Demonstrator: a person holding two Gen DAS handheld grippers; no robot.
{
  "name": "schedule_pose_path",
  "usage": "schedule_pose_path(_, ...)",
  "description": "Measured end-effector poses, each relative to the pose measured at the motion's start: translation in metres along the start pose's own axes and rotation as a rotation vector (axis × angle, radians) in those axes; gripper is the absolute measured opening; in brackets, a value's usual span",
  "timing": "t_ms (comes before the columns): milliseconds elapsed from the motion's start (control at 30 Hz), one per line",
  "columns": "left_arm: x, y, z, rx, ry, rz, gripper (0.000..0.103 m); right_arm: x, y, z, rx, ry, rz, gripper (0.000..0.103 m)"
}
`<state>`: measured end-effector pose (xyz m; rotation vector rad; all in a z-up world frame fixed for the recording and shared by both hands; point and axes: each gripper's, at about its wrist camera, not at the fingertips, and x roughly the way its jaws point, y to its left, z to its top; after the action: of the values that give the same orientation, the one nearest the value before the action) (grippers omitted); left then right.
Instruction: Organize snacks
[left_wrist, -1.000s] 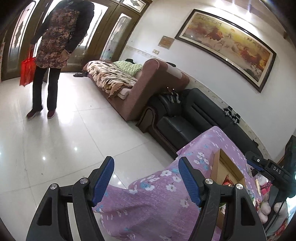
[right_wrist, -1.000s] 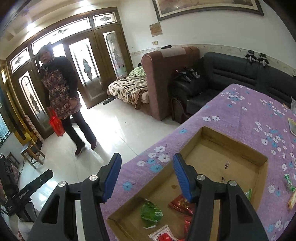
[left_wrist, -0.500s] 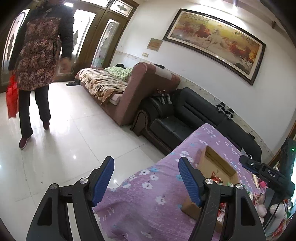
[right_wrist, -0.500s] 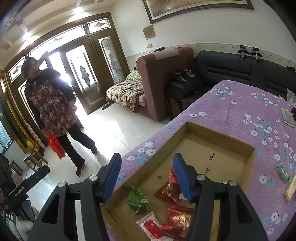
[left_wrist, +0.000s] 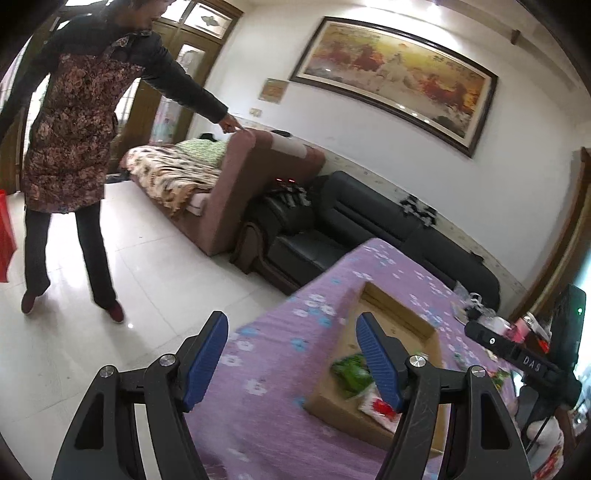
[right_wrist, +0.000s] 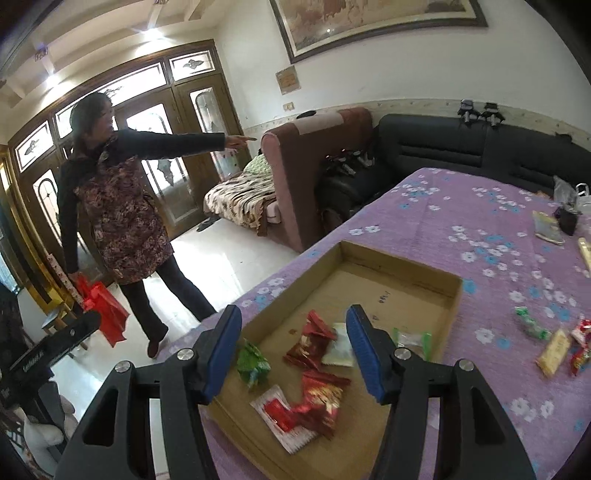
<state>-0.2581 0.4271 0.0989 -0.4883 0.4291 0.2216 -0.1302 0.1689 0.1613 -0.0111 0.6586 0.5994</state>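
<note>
A shallow cardboard box (right_wrist: 399, 258) lies on the purple flowered tablecloth (right_wrist: 461, 206). In it are a green packet (right_wrist: 253, 363), several red packets (right_wrist: 310, 343) and a white-and-red packet (right_wrist: 284, 413). My right gripper (right_wrist: 293, 317) hovers open over the box's near half, with nothing between its blue pads. Loose snacks lie on the cloth to the right: a green one (right_wrist: 530, 325) and a yellow bar (right_wrist: 552, 352). My left gripper (left_wrist: 291, 325) stands open and empty above the table's left edge, and the box (left_wrist: 399, 306) with the green packet (left_wrist: 351, 373) lies behind its right finger.
A person (right_wrist: 118, 210) stands on the tiled floor left of the table with a red bag (right_wrist: 101, 306), one arm pointing at the brown sofa (right_wrist: 314, 166). A black sofa (right_wrist: 461, 155) runs behind the table. Small items (right_wrist: 565, 218) sit at the far right.
Both views now take in more of the box and its packets. The person has stepped closer and raised an arm toward the brown sofa. Both grippers' jaws stand as before.
</note>
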Motion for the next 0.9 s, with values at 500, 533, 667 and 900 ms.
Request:
schedule_pose_path(500, 0.015, -0.078, -0.032, 0.083, 0.086, -0.189, 0.075, -0.07, -0.033, -0.044, 0.025, -0.024, -0.103, 0.064)
schedule_pose_path(533, 0.014, -0.083, -0.033, 0.091, 0.087, -0.194, 0.075, -0.074, -0.035, -0.045, 0.028, -0.025, -0.109, 0.065)
schedule_pose_path(667, 0.005, -0.093, -0.033, 0.116, 0.076, -0.208, 0.075, -0.079, -0.044, -0.046, 0.043, -0.033, -0.121, 0.065)
schedule_pose_path(900, 0.0, -0.092, -0.033, 0.107, 0.073, -0.206, 0.075, -0.077, -0.041, -0.048, 0.033, -0.027, -0.1, 0.065)
